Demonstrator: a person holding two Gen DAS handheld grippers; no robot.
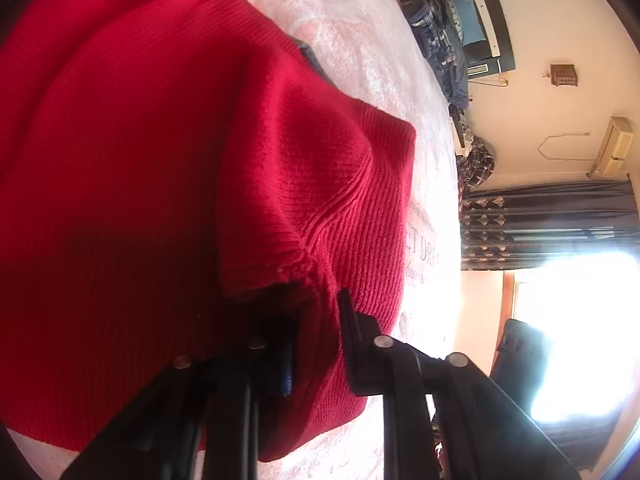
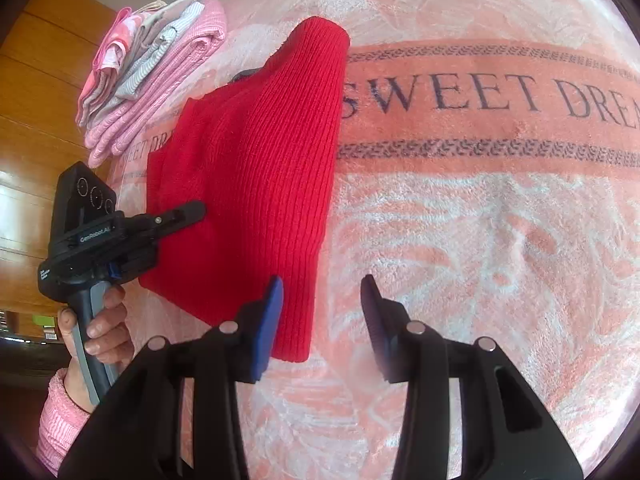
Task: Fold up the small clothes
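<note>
Left gripper (image 2: 188, 212) pinches red knit garment (image 2: 256, 184) w/ jaws closed on its edge, likely steadying a fold on the bed blanket (image 2: 480, 240), while right gripper (image 2: 322, 312) hovers beside it, wide apart & empty

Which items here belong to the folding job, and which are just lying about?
Job:
- red knit garment
- left hand-held gripper, at the garment's edge
- right hand-held gripper, open, clear of the cloth
- stack of folded clothes

Lying about:
- patterned blanket underneath
- dark curtain
- heap of dark clothes
</note>
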